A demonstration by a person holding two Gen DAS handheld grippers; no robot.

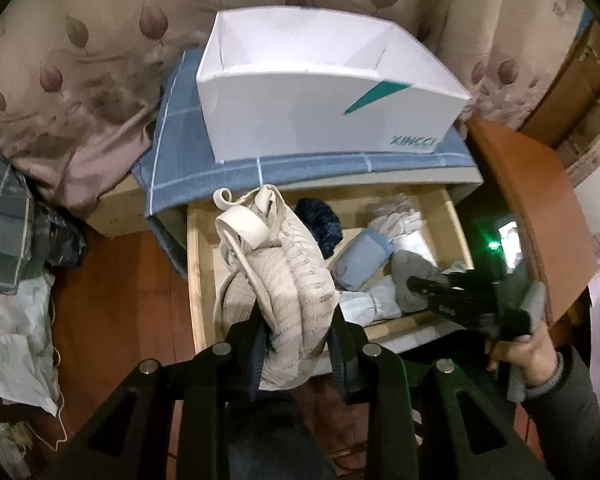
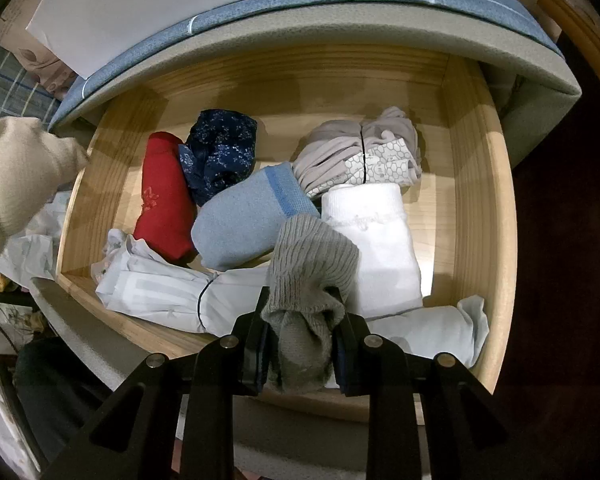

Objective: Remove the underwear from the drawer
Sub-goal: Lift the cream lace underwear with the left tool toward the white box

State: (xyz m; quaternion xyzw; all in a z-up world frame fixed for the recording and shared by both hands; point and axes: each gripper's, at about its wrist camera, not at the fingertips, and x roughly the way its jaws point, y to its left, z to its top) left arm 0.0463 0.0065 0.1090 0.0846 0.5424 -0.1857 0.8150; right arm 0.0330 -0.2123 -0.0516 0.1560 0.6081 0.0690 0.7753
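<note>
Two garments are in my grip. My left gripper (image 1: 296, 344) is clamped on a cream lace bra (image 1: 284, 280), held at centre frame above the open wooden drawer (image 1: 198, 264). My right gripper (image 2: 302, 344) pinches a grey ribbed sock (image 2: 308, 276) low in its view, over rolled pieces: red (image 2: 164, 200), navy floral (image 2: 220, 152), pale blue (image 2: 244, 220), white (image 2: 376, 240). A white shoe box (image 1: 320, 100) sits at upper centre on blue checked cloth (image 1: 188, 160).
</note>
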